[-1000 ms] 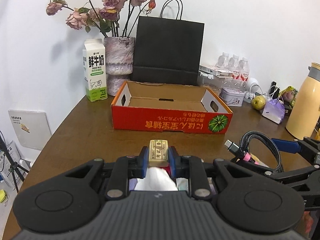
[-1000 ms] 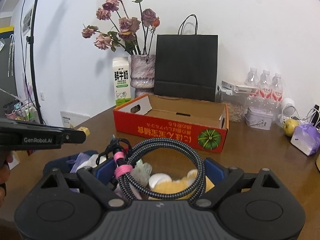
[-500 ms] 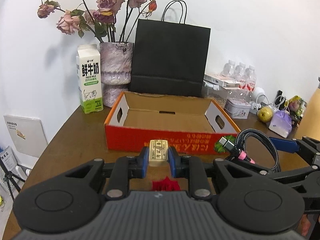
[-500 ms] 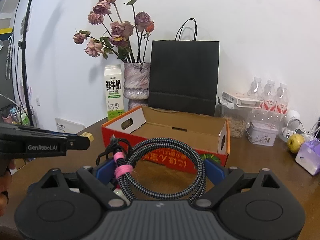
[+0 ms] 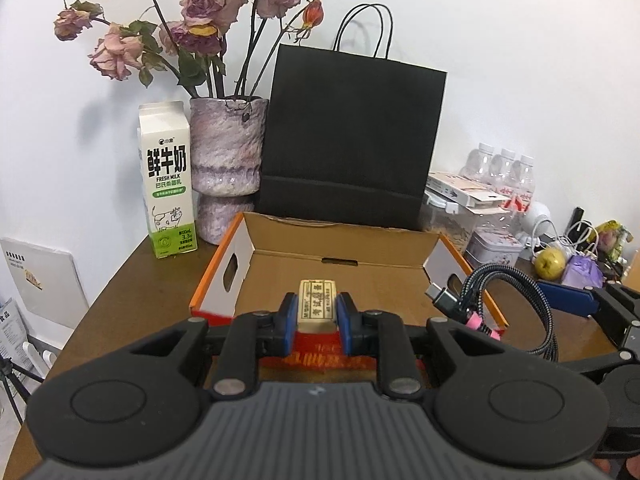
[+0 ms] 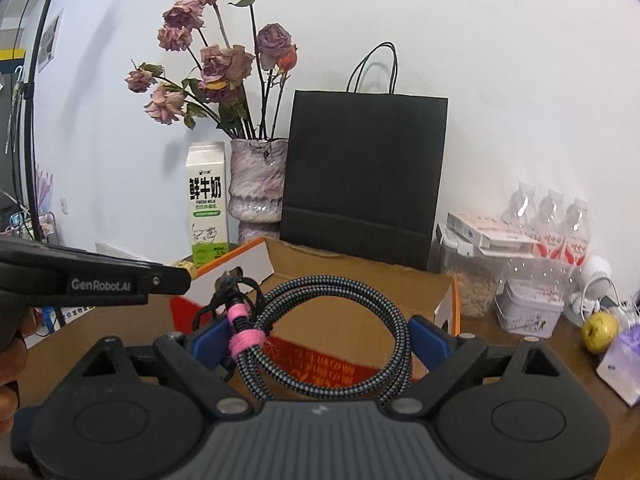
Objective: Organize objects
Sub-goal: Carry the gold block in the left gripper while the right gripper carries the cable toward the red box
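My left gripper (image 5: 317, 314) is shut on a small beige block with a printed label (image 5: 317, 304). It hangs over the near wall of the open red cardboard box (image 5: 372, 280). My right gripper (image 6: 320, 334) is shut on a coiled braided cable (image 6: 340, 282) bound with a pink tie (image 6: 244, 340). The coil spans the gap between the wide-set blue pads (image 6: 428, 334). It hovers above the box's front edge (image 6: 320, 364). In the left wrist view the cable (image 5: 516, 280) and the right finger (image 5: 568, 300) show at the right. The box floor is bare.
Behind the box stand a milk carton (image 5: 168, 184), a vase of dried roses (image 5: 228, 160) and a black paper bag (image 5: 352, 140). At the back right are water bottles (image 6: 556, 224), a plastic container (image 6: 476, 276), a tin (image 6: 528, 312), an apple (image 6: 600, 332) and a purple packet (image 6: 624, 364).
Both grippers moved forward and slightly up toward the box, each keeping its load. The pile of small things beneath them has passed out of view, and the box now looms close.
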